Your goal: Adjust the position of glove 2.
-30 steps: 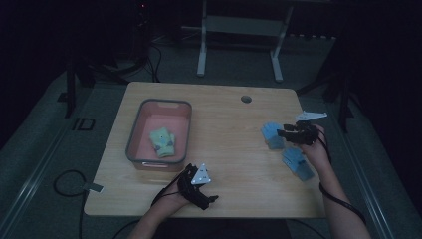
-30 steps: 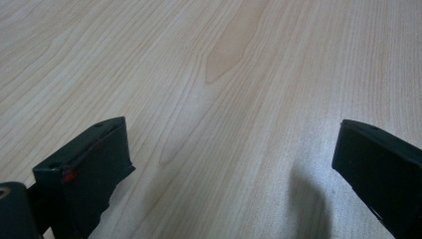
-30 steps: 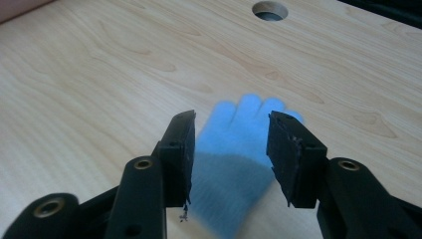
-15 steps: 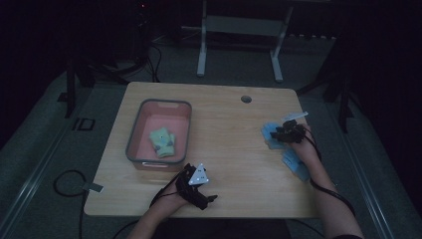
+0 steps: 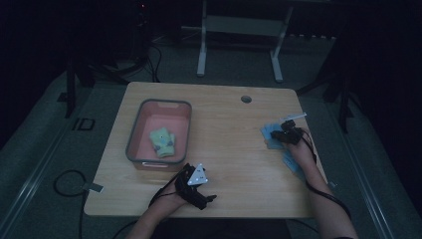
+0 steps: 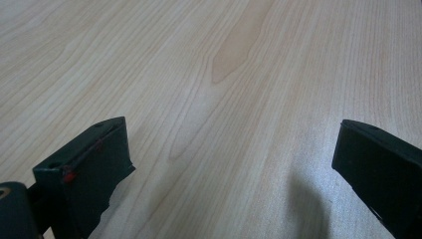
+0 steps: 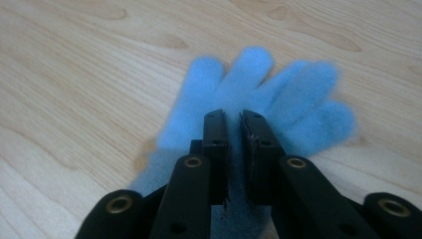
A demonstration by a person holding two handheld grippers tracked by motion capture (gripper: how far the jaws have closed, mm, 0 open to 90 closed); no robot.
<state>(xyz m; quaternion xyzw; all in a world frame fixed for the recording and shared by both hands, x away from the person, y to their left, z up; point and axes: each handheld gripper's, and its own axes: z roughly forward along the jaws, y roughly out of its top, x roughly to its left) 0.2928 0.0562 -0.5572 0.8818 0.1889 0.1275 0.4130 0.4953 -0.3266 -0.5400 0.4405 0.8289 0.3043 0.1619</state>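
A blue glove [image 7: 278, 94] lies flat on the wooden table [image 5: 224, 149], fingers pointing away in the right gripper view. My right gripper [image 7: 234, 117] rests on its palm, jaws drawn almost together with blue fabric pinched in the narrow slit. From above, that gripper [image 5: 284, 135] sits on the blue glove [image 5: 268, 133] at the table's right side. A second blue glove [image 5: 293, 162] lies just behind, partly under the forearm. My left gripper [image 5: 199, 196] rests near the front edge; its jaws [image 6: 229, 149] stand wide apart over bare wood.
A pink bin with a grey rim [image 5: 134, 134] stands at the left and holds green gloves [image 5: 162, 142]. A round grommet [image 5: 246, 98] marks the far edge of the table. Metal table legs and cables are on the dark floor beyond.
My right gripper has come down and leftward from above the far right onto the blue glove. The left gripper has stayed where it was.
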